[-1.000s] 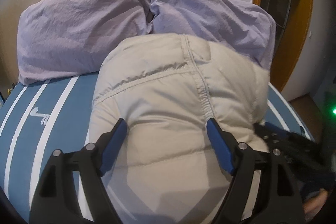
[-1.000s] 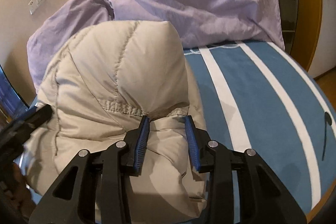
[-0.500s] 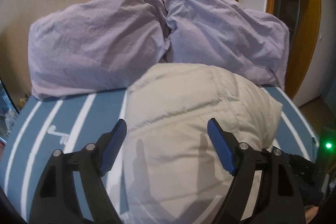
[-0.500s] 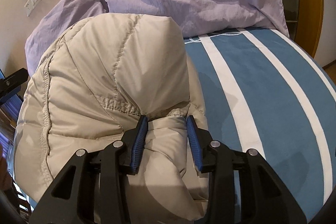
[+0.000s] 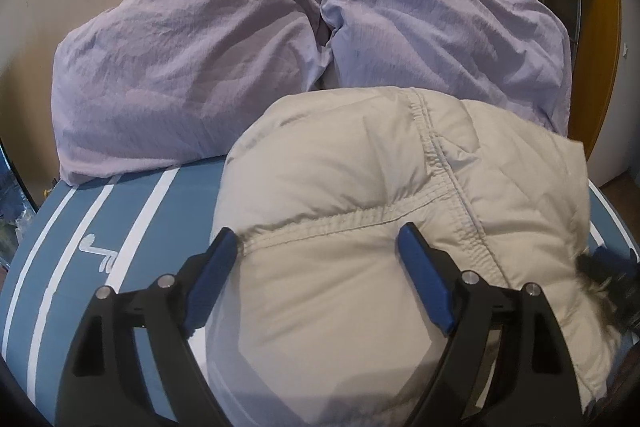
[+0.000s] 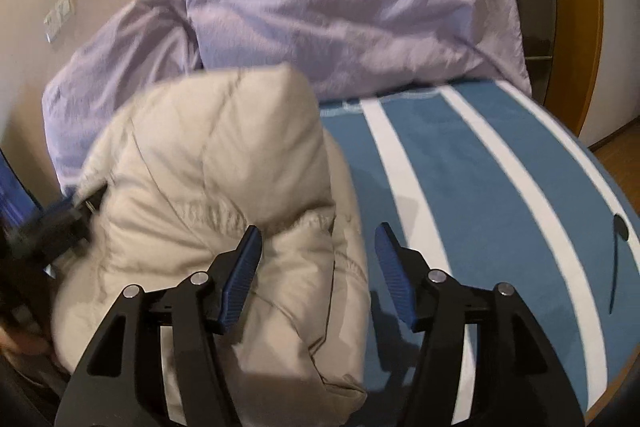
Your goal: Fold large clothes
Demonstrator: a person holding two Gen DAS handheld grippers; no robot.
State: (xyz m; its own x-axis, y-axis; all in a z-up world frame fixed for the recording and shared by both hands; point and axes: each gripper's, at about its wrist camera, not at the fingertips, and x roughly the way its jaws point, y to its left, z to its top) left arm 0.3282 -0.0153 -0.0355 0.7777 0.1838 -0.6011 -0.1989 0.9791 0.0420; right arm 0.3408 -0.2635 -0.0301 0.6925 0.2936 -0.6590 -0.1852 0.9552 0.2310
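While our left gripper [image 5: 316, 247] stood wide open over the beige puffy jacket [image 5: 380, 219], holding nothing, the jacket lay bunched on the blue, white-striped bed cover [image 6: 480, 187], just in front of two lilac pillows [image 5: 192, 67]. Our right gripper [image 6: 318, 247] was also spread open, gripping nothing, its left blue finger over the jacket's edge.

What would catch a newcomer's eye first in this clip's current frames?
A puffy beige down jacket bunched on the blue-and-white striped bed, filling both views' centres. Behind it, two lilac pillows lean against the wall. Both the left gripper and right gripper are open around the jacket.
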